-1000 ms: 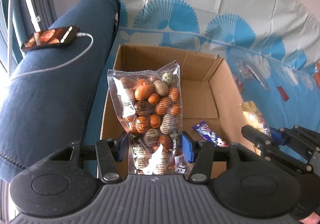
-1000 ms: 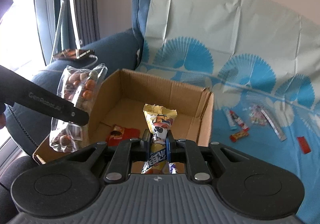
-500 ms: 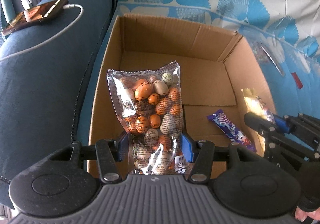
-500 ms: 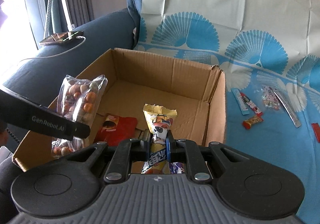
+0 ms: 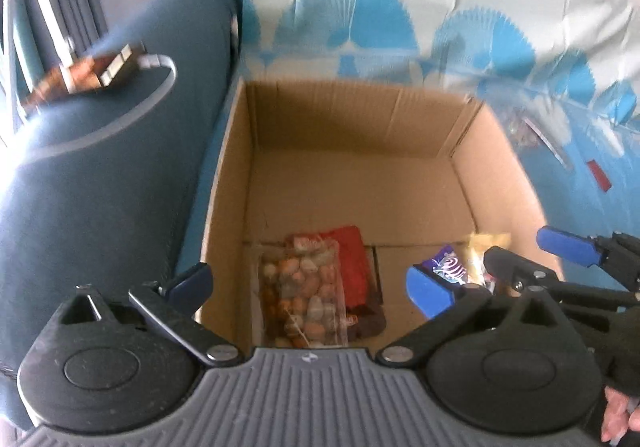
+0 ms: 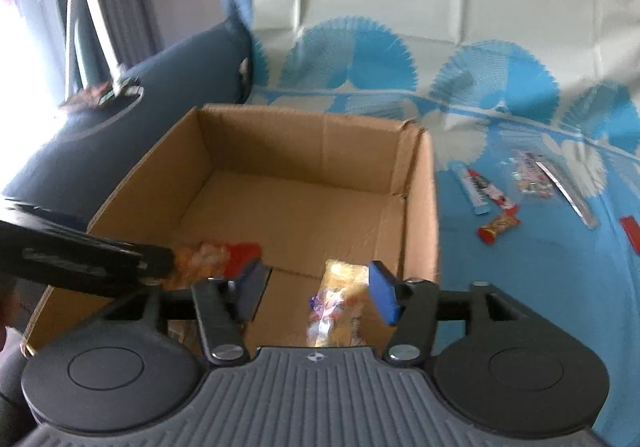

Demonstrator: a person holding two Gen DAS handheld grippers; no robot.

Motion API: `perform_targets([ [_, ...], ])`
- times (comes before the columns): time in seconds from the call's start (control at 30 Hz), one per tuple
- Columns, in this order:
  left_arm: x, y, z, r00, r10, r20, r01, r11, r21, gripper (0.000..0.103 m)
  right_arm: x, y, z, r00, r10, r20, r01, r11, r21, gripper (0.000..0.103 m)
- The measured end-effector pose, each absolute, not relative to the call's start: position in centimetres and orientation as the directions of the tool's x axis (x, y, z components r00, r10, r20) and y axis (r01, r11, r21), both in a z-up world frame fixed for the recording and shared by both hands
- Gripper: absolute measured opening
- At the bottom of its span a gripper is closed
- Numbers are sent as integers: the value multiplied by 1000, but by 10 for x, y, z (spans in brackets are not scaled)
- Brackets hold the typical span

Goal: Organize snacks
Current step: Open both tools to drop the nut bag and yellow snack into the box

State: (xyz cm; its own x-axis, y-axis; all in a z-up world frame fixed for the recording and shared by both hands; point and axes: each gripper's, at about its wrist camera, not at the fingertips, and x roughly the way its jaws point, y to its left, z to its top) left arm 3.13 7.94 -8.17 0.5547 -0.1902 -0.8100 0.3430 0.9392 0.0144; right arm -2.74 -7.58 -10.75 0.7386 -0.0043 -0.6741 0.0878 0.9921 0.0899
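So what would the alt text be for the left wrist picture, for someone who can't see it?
An open left claw hangs over a cardboard box on a blue sofa, its jaws just opened, with a clear bag of speckled candy eggs lying below on a red packet. The right claw reaches in beside it, also open.

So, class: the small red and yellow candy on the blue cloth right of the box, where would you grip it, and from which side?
Grip the red and yellow candy across its narrow middle, coming from above: it lies flat on the cloth, apart from its neighbours.
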Motion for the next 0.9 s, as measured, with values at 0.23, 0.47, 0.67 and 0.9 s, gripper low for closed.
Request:
perform_targets([
  [0.23, -8, 94, -51, 578, -200, -792, 320, 947, -6, 103, -69, -68, -73, 774, 5, -633, 56, 995, 77, 71],
  [0.47, -69, 115, -34, 601, -146, -786, 213, 977, -18, 103, -126, -52, -48, 799, -10, -602, 25, 1000, 16, 79],
  [0.67, -96, 118, -22, 613, -123, -780, 195, 981, -2, 103, -167, -46, -37, 822, -4, -570, -5, 1000, -14, 84],
  [0.9, -126, 106, -6, 652, -128, -747, 246, 968, 50, 103, -192, -44, -28, 852, 2, -523, -11, 1000, -13, 87],
])
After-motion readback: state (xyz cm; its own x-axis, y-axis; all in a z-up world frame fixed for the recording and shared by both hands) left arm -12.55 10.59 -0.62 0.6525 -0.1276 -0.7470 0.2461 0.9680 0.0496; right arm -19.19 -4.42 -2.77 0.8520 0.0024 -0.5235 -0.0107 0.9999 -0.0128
